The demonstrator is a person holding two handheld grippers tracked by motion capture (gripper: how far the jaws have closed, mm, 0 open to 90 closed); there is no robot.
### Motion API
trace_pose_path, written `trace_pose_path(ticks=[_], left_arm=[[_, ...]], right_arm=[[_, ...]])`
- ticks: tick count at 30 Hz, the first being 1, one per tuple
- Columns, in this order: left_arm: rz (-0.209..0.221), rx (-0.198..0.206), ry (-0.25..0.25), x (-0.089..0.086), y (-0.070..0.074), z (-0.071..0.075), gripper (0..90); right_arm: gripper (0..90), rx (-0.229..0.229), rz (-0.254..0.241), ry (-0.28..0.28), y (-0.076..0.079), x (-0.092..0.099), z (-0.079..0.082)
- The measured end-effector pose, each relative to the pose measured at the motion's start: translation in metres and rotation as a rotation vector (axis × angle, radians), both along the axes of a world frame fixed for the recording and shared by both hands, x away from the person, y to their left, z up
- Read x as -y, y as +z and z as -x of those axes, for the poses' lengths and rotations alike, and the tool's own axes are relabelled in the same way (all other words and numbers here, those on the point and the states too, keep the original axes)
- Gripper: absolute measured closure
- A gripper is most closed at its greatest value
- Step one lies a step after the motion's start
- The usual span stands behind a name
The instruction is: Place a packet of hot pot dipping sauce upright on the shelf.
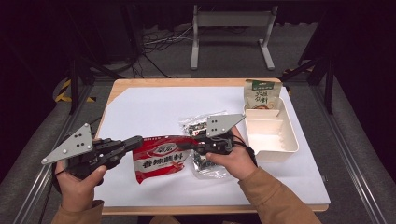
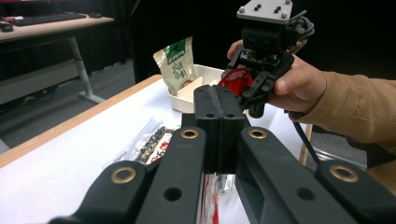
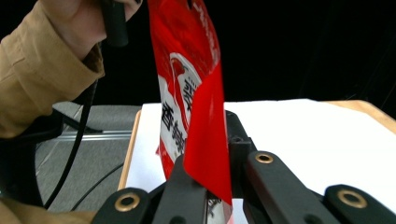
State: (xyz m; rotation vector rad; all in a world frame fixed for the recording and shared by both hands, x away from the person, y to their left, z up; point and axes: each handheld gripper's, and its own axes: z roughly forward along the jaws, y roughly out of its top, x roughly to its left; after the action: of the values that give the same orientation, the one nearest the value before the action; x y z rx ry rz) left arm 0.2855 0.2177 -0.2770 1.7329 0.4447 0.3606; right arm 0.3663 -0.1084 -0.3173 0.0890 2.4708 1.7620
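A red snack packet (image 1: 161,158) with white lettering hangs stretched between my two grippers, just above the white paper. My left gripper (image 1: 137,141) is shut on the packet's left edge, and its jaws (image 2: 218,100) are pressed together in the left gripper view. My right gripper (image 1: 194,147) is shut on the packet's right edge. In the right gripper view the red packet (image 3: 196,93) rises from between the jaws of that gripper (image 3: 212,140) towards the other hand. The left gripper view shows the right gripper (image 2: 250,86) facing it, pinching the red film (image 2: 236,77).
A clear packet of dark pieces (image 1: 198,125) lies behind and under the right hand. A white divided tray (image 1: 292,140) sits at the right, with a green pouch (image 1: 261,95) leaning at its far end. White paper (image 1: 149,107) covers the wooden table.
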Motion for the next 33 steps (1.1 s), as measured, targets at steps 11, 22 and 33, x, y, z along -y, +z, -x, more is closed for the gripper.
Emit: trace_pose_path(ticks=[11, 22, 33], left_arm=[[0.009, -0.019, 0.014, 0.001, -0.002, -0.003, 73.2], [0.025, -0.02, 0.084, -0.001, -0.007, -0.011, 29.5], [0.006, -0.032, 0.133, -0.007, -0.018, -0.019, 19.0]], right_arm=[[88.7, 0.037, 0.011, -0.012, 0.019, 0.01, 0.0], [88.7, 0.067, 0.077, -0.045, 0.038, 0.03, -0.006], [88.7, 0.099, 0.09, -0.124, 0.061, 0.065, -0.013]])
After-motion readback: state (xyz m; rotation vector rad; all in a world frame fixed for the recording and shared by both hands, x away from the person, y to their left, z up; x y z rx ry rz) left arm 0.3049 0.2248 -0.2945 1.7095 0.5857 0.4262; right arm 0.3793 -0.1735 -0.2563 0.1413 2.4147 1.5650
